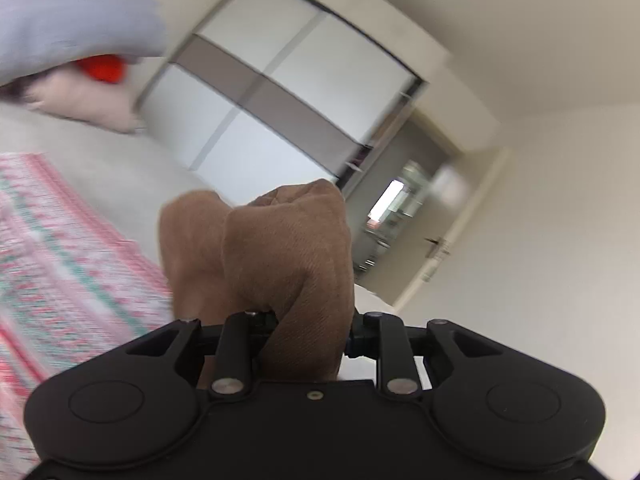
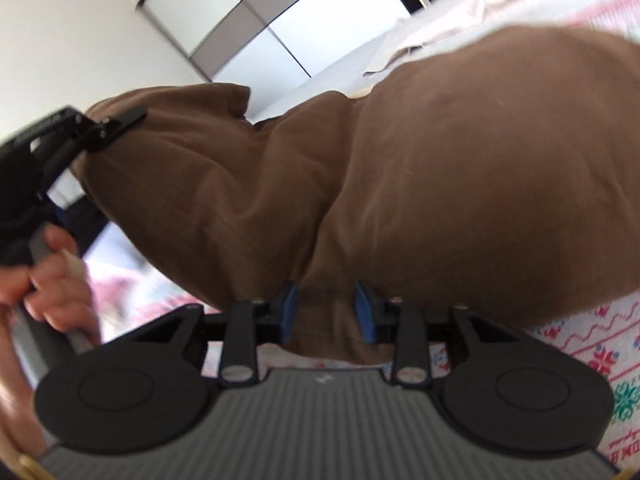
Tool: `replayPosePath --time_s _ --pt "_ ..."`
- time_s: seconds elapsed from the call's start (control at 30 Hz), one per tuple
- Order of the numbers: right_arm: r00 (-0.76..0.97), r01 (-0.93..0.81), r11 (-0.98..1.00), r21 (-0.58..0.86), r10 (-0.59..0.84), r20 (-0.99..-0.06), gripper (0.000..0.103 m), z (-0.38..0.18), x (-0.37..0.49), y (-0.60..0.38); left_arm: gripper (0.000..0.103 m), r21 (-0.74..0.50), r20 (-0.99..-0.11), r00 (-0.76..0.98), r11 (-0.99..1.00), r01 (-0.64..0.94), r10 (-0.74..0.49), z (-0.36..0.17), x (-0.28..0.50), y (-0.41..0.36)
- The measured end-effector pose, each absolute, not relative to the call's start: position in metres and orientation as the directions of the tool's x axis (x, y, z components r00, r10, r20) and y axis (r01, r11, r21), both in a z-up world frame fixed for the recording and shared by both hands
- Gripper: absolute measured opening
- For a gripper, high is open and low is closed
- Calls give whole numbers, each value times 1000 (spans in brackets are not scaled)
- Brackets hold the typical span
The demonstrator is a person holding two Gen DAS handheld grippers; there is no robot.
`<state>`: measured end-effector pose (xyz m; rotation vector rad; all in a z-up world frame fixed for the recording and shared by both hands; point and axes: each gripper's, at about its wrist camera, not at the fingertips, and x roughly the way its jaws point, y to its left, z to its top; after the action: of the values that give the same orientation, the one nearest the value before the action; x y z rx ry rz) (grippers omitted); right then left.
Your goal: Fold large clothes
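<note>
A large brown garment (image 2: 420, 168) hangs lifted in the air between both grippers. My left gripper (image 1: 308, 320) is shut on a bunched fold of the brown garment (image 1: 280, 248), which covers its fingertips. It also shows in the right wrist view (image 2: 112, 124), clamped on the garment's far left corner, with a hand on its handle. My right gripper (image 2: 328, 308) has the garment's lower edge between its blue pads (image 2: 288, 308), which stand a little apart around the cloth.
A bed with a pink, red and green patterned cover (image 1: 60, 248) lies below. A pale blue cloth (image 1: 72, 16), a pink pillow (image 1: 88, 100) and something red (image 1: 102, 68) sit at its far end. A sliding-door wardrobe (image 1: 288, 92) and an open doorway (image 1: 404, 220) stand behind.
</note>
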<state>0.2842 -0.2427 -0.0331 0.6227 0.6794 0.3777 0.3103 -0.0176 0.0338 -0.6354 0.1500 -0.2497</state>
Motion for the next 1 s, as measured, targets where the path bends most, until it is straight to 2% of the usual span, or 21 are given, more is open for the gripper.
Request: replayPosePath --time_s 0.03,0.1,0.2,0.27,0.37,0.43,0.57,0.63,0.7,0.8,0.87,1.0 --pt "730 -113 727 678 523 -439 34 -30 284 -254 25 -592 -55 952 777 213 -302 38 312 -30" --pt "773 -85 707 702 491 -401 44 -21 278 -277 25 -562 -51 932 782 269 -358 43 315 -55" --pt "834 -7 710 704 393 -387 56 -10 268 -314 25 -499 -62 892 788 361 -448 43 315 -94" --pt "864 57 706 705 319 -390 58 -8 259 -341 25 -441 -86 857 791 425 -508 38 313 -121" --pt "892 167 668 726 211 -400 63 -13 245 -383 26 -351 -150 790 780 519 -594 21 310 -155" --pt "904 206 591 780 189 -383 63 -23 236 -412 26 -321 -228 728 755 571 -647 1 312 -172" --pt "941 146 368 918 234 -244 66 -43 223 -451 27 -232 -422 584 705 670 -694 -52 321 -195" --pt "945 129 340 931 242 -219 72 -46 222 -456 28 -171 -437 567 684 709 -698 -61 319 -195" --pt "944 122 340 933 252 -215 78 -44 226 -457 31 -181 -439 559 679 712 -703 -53 321 -189" --pt "937 122 364 924 264 -227 84 -36 231 -451 44 -238 -409 524 642 729 -747 -36 323 -172" --pt "931 123 374 919 276 -237 87 -30 236 -446 58 -282 -382 480 594 753 -790 -25 318 -159" --pt "921 87 431 898 310 -238 93 -11 246 -442 79 -324 -326 417 515 794 -848 -11 297 -128"
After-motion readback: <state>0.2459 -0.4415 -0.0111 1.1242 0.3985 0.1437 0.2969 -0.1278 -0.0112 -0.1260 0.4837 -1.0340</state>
